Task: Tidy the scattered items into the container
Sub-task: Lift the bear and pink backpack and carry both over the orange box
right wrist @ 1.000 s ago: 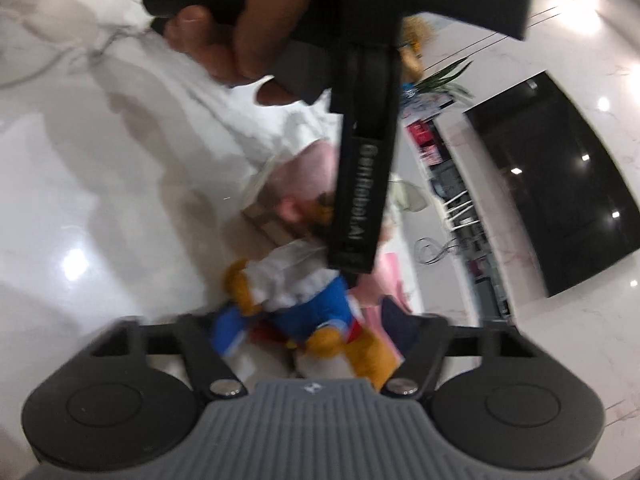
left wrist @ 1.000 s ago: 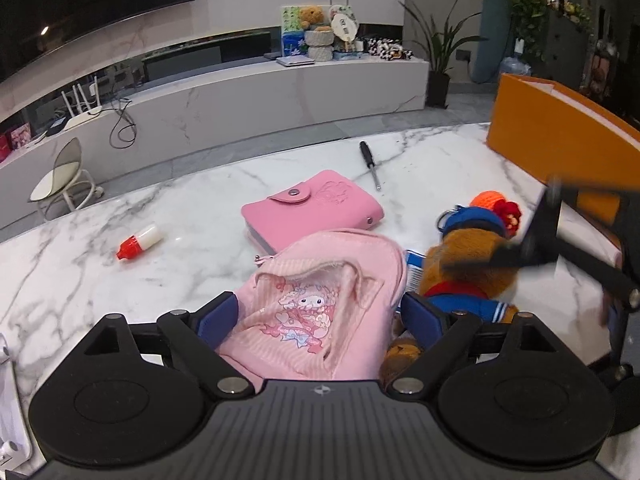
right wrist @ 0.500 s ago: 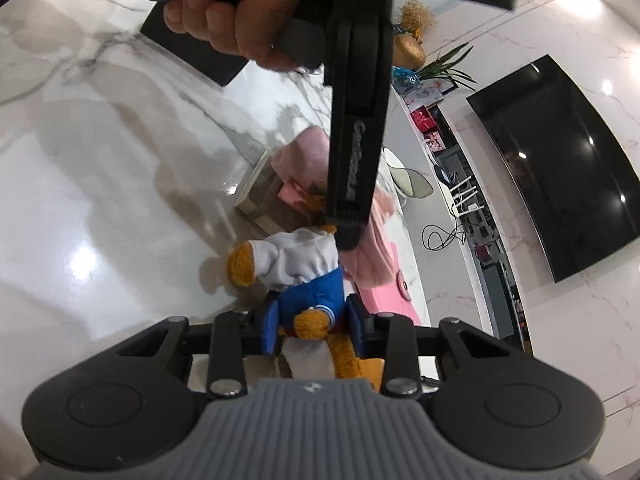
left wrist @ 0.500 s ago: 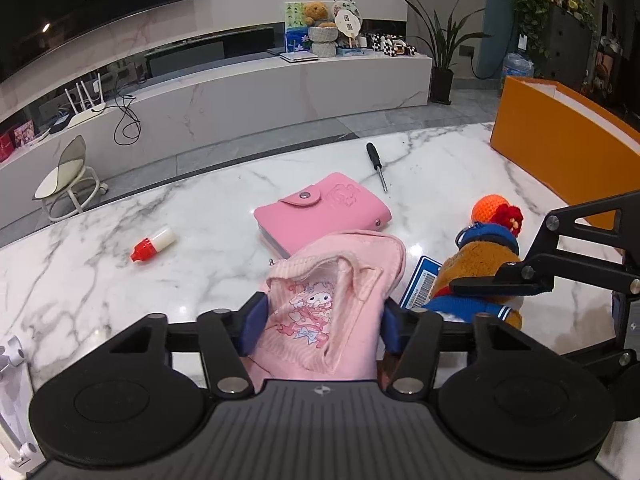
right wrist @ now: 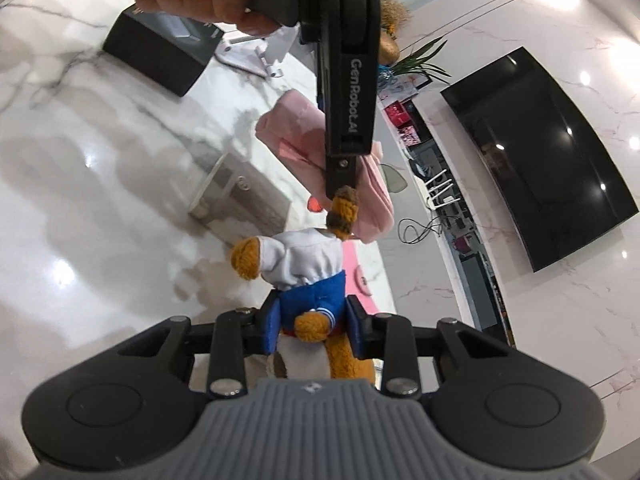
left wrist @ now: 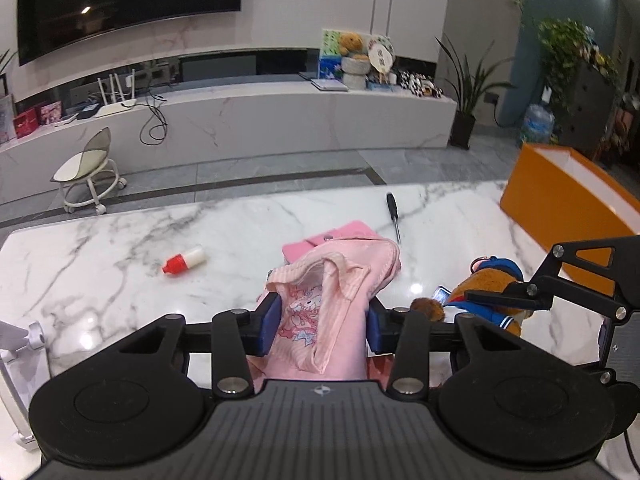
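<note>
My left gripper (left wrist: 322,330) is shut on a pink cartoon-print garment (left wrist: 332,280) and holds it above the marble table (left wrist: 120,272). My right gripper (right wrist: 314,330) is shut on a brown plush bear in a blue and white sailor suit (right wrist: 308,268), lifted off the table; the bear also shows in the left wrist view (left wrist: 486,288). The orange container (left wrist: 568,200) stands at the table's right end. A pink wallet (left wrist: 340,236), a black screwdriver (left wrist: 393,216) and a small red-capped bottle (left wrist: 184,261) lie on the table.
A black box (right wrist: 160,52) and a white stand (right wrist: 260,52) sit on the table in the right wrist view. A small clear box (right wrist: 236,196) lies below the bear. A white stand (left wrist: 20,344) is at the left edge. A stool and TV bench stand beyond.
Both grippers closed and rose: the left one lifted the pink garment off the table, the right one closed on the bear and lifted it.
</note>
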Demonstrator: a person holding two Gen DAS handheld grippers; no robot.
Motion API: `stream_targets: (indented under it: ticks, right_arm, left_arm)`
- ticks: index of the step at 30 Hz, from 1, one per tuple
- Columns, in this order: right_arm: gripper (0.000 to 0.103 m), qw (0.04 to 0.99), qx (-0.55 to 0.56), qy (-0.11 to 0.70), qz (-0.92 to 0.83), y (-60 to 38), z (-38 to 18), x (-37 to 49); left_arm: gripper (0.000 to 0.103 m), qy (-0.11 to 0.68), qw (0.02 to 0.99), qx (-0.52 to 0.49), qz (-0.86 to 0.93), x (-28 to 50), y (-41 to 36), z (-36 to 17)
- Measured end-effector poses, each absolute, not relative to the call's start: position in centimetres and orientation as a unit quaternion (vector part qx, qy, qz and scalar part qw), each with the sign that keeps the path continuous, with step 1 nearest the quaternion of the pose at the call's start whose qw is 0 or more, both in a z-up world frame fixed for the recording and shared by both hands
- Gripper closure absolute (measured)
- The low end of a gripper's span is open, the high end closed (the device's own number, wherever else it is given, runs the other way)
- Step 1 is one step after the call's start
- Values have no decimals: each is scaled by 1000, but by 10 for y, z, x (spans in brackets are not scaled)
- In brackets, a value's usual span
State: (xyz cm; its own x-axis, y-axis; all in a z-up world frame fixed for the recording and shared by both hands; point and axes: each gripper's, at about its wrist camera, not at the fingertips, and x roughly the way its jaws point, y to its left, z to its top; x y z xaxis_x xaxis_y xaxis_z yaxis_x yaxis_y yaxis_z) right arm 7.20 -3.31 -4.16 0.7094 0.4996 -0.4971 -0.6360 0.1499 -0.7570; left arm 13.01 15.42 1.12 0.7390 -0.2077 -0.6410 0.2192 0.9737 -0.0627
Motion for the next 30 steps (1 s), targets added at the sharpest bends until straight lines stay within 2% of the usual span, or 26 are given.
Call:
stream_targets:
  ticks: [12, 20, 30]
  right_arm:
    - [68, 792, -513, 31, 328, -43, 0, 79]
    - [68, 841, -470, -14, 269, -66, 69, 90]
    - [68, 905, -382, -62, 177, -133, 161, 87]
  left_arm:
    - [55, 278, 955, -10, -102, 118, 148, 64]
    - [56, 208, 973, -23, -96, 104, 131, 126]
    - [56, 113, 981, -1, -155, 91, 49, 217]
